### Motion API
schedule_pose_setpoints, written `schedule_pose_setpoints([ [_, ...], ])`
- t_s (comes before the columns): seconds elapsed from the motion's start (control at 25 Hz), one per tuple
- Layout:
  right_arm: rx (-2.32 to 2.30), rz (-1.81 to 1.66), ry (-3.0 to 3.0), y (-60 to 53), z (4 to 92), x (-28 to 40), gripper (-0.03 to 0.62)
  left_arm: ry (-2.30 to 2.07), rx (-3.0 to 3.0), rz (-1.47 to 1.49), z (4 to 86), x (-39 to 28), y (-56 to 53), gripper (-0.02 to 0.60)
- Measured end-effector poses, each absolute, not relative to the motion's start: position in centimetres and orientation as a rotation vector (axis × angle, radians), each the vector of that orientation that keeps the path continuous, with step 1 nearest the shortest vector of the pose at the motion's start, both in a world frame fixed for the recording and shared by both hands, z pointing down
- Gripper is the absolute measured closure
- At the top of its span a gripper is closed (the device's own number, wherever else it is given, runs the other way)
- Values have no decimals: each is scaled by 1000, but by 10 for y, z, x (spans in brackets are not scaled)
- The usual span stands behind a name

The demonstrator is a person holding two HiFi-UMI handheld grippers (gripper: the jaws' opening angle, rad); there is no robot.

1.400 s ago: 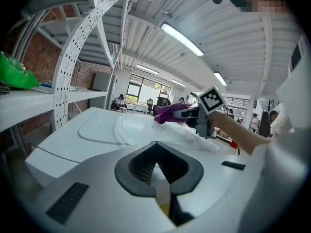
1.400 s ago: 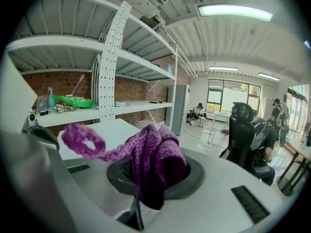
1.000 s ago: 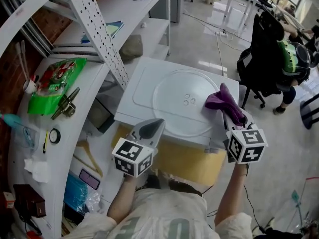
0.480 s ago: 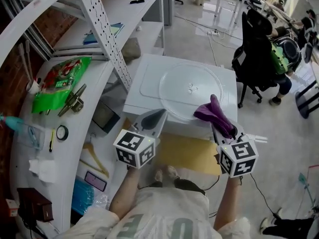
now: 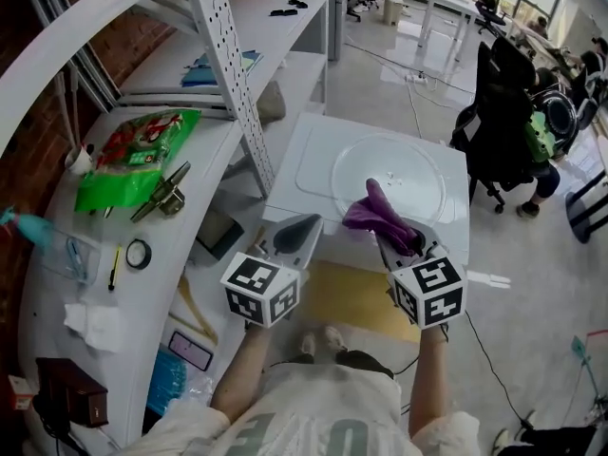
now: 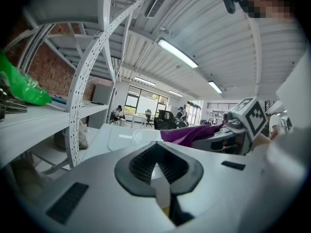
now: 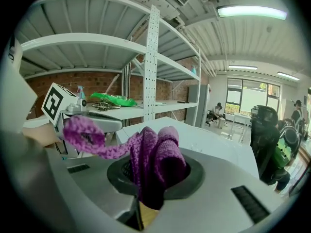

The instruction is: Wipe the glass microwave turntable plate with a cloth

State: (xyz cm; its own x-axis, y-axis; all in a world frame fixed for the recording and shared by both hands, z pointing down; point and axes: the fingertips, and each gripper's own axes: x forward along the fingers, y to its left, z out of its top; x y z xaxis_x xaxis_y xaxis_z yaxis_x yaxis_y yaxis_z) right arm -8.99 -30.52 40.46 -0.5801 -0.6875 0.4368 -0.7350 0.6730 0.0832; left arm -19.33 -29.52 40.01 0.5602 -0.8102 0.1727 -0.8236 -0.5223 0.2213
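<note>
Two units inspected: right hand-held gripper (image 5: 397, 243) clamped on crumpled purple knitted cloth (image 5: 376, 213) above the near rim of the round clear glass turntable plate (image 5: 418, 169), which lies flat atop the white microwave casing (image 5: 312, 160); left hand-held gripper (image 5: 290, 238) closed, empty; wiping judged barely begun.

Purple knitted cloth (image 5: 378, 215), clear glass plate (image 5: 410, 164), white appliance (image 5: 312, 152).

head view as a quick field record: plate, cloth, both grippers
glass plate: lies flat on top of the white appliance
purple cloth: bunched, over the plate's near edge; contact unclear
right gripper: jaws shut on the cloth
left gripper: jaws together, nothing held, at the appliance's front edge, off the plate
</note>
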Motion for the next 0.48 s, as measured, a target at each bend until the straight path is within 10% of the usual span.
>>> schedule_pose_setpoints([
  [0.48, 1021, 78, -2418, -378, 402, -125, 528, -1320, 2556, -110, 359, -205, -329, 580],
])
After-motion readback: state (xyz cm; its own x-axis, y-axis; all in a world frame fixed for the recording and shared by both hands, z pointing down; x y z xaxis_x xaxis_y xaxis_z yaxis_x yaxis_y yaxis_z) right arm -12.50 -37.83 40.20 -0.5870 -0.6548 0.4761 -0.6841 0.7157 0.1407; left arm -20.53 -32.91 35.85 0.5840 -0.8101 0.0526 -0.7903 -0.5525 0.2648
